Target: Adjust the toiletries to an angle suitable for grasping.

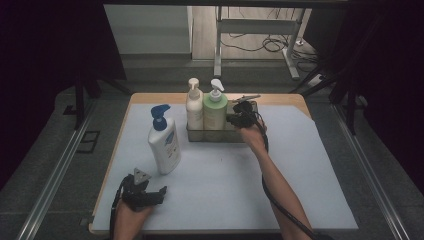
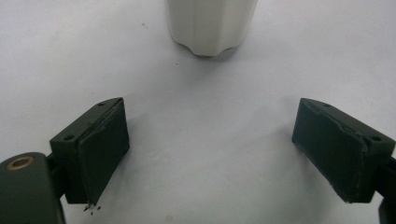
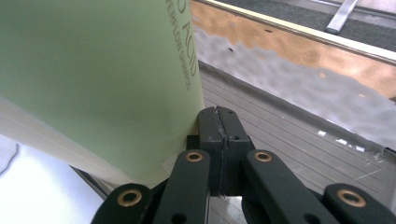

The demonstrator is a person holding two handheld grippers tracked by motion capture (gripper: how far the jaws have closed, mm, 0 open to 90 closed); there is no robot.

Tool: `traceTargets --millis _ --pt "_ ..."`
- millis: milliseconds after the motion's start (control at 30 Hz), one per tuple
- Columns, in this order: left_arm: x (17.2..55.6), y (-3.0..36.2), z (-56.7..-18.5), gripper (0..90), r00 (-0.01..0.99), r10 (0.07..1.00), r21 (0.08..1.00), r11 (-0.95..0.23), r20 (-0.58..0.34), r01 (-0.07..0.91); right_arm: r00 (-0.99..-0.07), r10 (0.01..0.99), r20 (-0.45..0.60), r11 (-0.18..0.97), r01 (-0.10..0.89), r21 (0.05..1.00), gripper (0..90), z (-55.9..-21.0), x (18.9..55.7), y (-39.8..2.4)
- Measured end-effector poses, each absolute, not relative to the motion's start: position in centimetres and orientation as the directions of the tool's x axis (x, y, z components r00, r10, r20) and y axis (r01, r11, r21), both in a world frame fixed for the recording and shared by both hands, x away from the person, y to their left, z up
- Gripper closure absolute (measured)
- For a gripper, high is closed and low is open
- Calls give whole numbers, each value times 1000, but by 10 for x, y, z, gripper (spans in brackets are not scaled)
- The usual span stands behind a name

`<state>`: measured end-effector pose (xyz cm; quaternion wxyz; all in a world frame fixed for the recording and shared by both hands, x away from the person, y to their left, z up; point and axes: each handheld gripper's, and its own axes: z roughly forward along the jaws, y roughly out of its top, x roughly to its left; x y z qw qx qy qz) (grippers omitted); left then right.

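Inside, the metal tray point(image 1: 196, 135) holds cream bottle point(image 1: 194, 107) and green bottle point(image 1: 215, 111); right claw point(image 3: 218, 122) together, left claw point(image 2: 210, 149) apart.

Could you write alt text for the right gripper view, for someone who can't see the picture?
The right gripper, its two black jaws pressed shut with nothing between them, sits against the side of a pale green bottle with printed lettering. Behind it are the ribbed floor and shiny clear wall of a tray, and the table's wooden edge.

Right gripper point(image 1: 235, 116) beside green pump bottle point(image 1: 215, 111) in metal tray point(image 1: 210, 135), blue-capped white bottle point(image 1: 163, 141) on counter point(image 1: 300, 165), left gripper point(image 1: 156, 194) low.
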<state>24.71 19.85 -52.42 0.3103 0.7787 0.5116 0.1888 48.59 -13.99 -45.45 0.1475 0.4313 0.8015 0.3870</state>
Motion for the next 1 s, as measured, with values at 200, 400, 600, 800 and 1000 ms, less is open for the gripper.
traceTargets --millis 200,400,600,800,1000 --pt "247 199 -524 105 405 914 677 -284 -23 679 -587 806 80 329 556 763 851 -451 483 -142" --pt "247 199 -524 105 406 914 677 -284 -24 679 -599 798 70 339 541 770 797 -443 477 -147" --pt "247 199 -524 105 405 914 677 -284 -23 679 -609 792 49 354 523 775 742 -438 471 -153" --pt "247 199 -524 105 405 914 677 -284 -23 679 -615 788 38 361 511 780 632 -432 463 -157" --pt "247 198 -524 105 405 914 677 -283 -23 679 -623 781 42 364 509 780 513 -429 453 -162"
